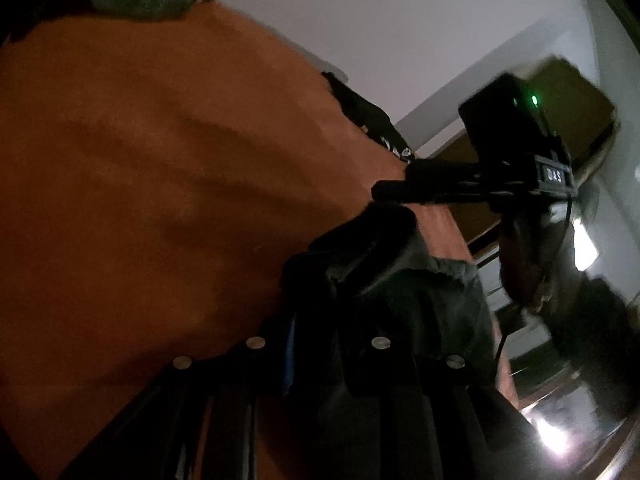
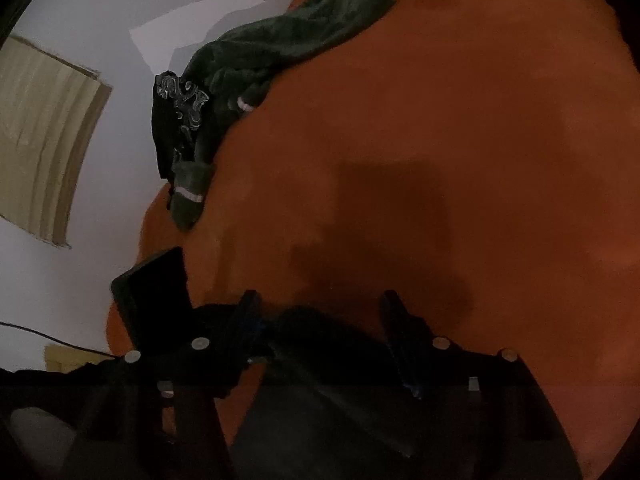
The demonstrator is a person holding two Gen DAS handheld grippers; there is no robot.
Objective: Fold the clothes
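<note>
A dark grey garment [image 1: 384,276] is bunched at my left gripper [image 1: 332,320], whose fingers are close together and shut on it above the orange bed cover [image 1: 140,180]. My right gripper [image 2: 320,320] has its fingers wide apart, with a fold of the same dark garment [image 2: 316,344] lying across the gap. The right gripper [image 1: 400,192] also shows in the left wrist view, just beyond the bunched cloth. The left gripper's black body [image 2: 152,292] sits at the cover's left edge in the right wrist view.
A fuzzy dark green garment with pink-striped cuffs [image 2: 260,52] and a black patterned cloth [image 2: 176,120] lie along the far edge of the orange cover [image 2: 440,120]. White walls and a curtained window [image 2: 44,140] stand beyond.
</note>
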